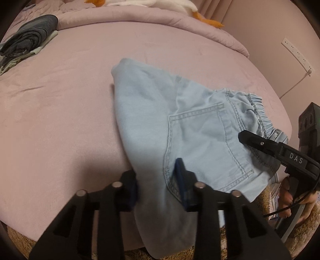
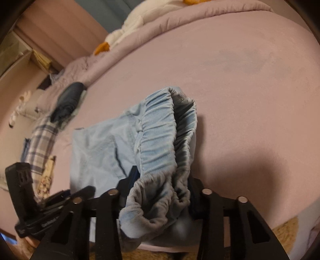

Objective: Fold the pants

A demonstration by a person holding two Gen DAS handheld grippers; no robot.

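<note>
Light blue denim pants [image 1: 180, 124] lie folded on the pink bed, back pocket up, elastic waistband at the right. My left gripper [image 1: 157, 186] straddles the pants' near edge; its blue pads sit either side of the cloth with a wide gap, so it looks open. My right gripper shows in the left wrist view [image 1: 246, 138] as a black finger on the waistband. In the right wrist view the bunched waistband [image 2: 160, 152] lies between my right gripper's [image 2: 160, 192] pads, which are closed on it.
A folded dark grey garment [image 1: 30, 36] lies at the bed's far left. A rolled pink duvet [image 1: 160, 18] and a white and orange plush line the far edge. A power strip [image 1: 298, 54] hangs on the right wall. Brown shaggy rug [image 1: 266, 202] lies below the bed's edge.
</note>
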